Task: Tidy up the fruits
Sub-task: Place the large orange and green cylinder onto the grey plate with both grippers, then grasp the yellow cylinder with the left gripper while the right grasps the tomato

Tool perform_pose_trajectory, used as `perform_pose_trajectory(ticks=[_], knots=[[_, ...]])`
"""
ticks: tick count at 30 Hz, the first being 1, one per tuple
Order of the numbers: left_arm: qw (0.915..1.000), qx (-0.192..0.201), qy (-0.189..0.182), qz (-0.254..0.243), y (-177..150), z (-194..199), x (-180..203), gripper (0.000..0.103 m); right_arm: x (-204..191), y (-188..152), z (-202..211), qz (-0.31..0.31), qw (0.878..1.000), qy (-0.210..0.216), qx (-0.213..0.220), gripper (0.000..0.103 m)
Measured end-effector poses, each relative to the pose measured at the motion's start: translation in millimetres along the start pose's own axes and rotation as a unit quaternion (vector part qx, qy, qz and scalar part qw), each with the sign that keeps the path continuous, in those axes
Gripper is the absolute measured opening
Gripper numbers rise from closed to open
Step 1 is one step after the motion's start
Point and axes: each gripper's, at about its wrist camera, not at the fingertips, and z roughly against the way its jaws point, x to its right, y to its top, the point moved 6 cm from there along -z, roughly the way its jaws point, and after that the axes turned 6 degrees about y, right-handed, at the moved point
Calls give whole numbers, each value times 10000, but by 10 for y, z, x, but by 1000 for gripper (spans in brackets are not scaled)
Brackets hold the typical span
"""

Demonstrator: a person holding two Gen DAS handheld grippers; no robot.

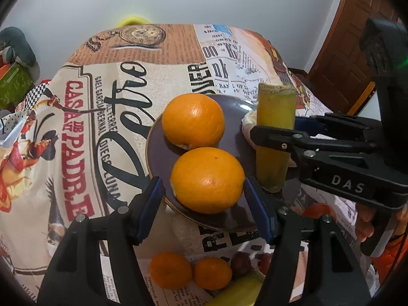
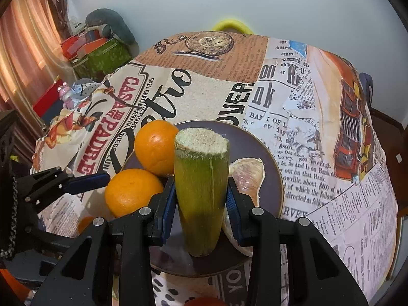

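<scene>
A dark plate (image 1: 234,104) (image 2: 270,153) holds two oranges (image 1: 193,120) (image 1: 207,180) (image 2: 156,147) (image 2: 132,191) and a peeled pomelo wedge (image 2: 248,176) (image 1: 246,125). My right gripper (image 2: 201,204) is shut on an upright green sugarcane piece (image 2: 201,186) (image 1: 275,117), held just above the plate's near side. My left gripper (image 1: 204,201) is open, its fingers on either side of the nearer orange without touching it. Two tangerines (image 1: 170,270) (image 1: 212,272), a dark round fruit (image 1: 241,262) and a banana (image 1: 239,290) lie on the cloth below my left gripper.
The table wears a newspaper-print cloth (image 1: 102,102) (image 2: 318,127). A red fruit (image 1: 318,210) lies near the right hand. Boxes and toys (image 2: 99,51) sit beyond the table's left edge. A wooden door (image 1: 352,51) stands at the right.
</scene>
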Motion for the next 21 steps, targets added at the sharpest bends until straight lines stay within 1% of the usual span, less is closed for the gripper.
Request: perform_pose_trajectory(ticks=[7, 11, 21], knots=[[10000, 66, 29, 54, 11, 79, -31, 66, 32, -6, 82, -118, 9999, 49, 79, 34], [9999, 123, 28, 68, 21, 141, -21, 66, 33, 2, 147, -116, 9998, -18, 137, 36], [9994, 316, 110, -10, 14, 418, 23, 66, -33, -75, 418, -138, 9993, -44, 331, 36]])
